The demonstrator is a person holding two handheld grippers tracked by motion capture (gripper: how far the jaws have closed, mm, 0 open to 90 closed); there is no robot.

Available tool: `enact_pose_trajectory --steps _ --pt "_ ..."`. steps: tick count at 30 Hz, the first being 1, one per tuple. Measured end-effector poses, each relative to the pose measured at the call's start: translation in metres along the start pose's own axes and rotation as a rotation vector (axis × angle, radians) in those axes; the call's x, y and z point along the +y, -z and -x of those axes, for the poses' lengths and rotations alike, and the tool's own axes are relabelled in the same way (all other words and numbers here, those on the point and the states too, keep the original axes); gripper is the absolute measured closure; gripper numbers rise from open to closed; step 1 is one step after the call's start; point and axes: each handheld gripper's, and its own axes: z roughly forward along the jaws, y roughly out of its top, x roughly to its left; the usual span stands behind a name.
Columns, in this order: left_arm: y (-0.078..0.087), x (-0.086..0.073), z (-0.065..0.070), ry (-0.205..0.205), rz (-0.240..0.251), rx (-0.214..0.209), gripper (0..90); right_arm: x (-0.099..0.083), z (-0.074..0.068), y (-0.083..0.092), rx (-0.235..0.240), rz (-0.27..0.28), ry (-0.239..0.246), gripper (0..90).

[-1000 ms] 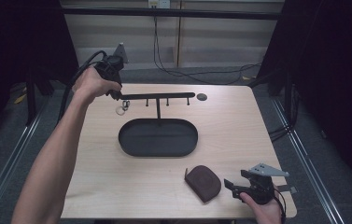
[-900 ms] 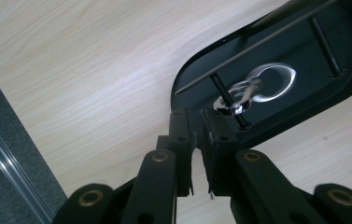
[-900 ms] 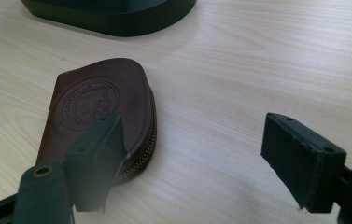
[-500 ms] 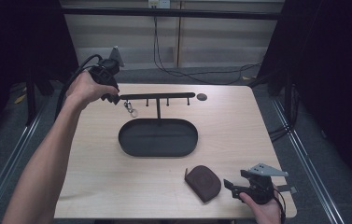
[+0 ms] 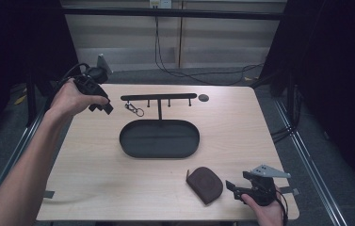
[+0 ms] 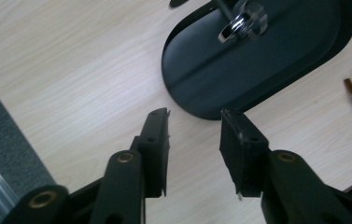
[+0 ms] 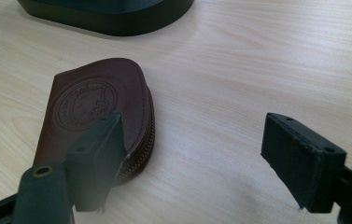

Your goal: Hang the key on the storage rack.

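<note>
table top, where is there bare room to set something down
The light wooden table is bare along its left side beside the black oval tray, and on the right between tray and table edge. Crowded: under the black hook rack with its hanging keyring, and around the brown leather pouch.

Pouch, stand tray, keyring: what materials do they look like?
Pouch: brown leather by the look, matte, with an embossed round stamp, stitched edge and brass-coloured zipper. Tray: likely painted metal, smooth satin black, though it could be plastic. Keyring: shiny silver metal, bright highlights.
</note>
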Motion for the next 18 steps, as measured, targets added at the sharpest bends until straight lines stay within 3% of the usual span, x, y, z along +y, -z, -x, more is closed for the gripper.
enact_pose_trajectory --steps 5,8,13,18 --pt "-0.005 -0.014 -0.004 -0.003 0.017 -0.021 56.8 0.0 0.0 -0.001 0.001 -0.003 -0.003 21.1" --pt "-0.01 -0.02 -0.003 0.01 0.033 -0.005 51.4 0.001 0.0 -0.001 0.001 -0.004 -0.003 21.1" --pt "-0.02 -0.034 0.0 -0.018 0.074 -0.038 48.1 0.001 0.001 -0.001 -0.007 0.002 -0.016 21.1" --pt "-0.033 -0.054 0.002 -0.005 0.112 -0.052 38.9 0.002 0.0 -0.003 -0.007 -0.002 -0.011 21.1"
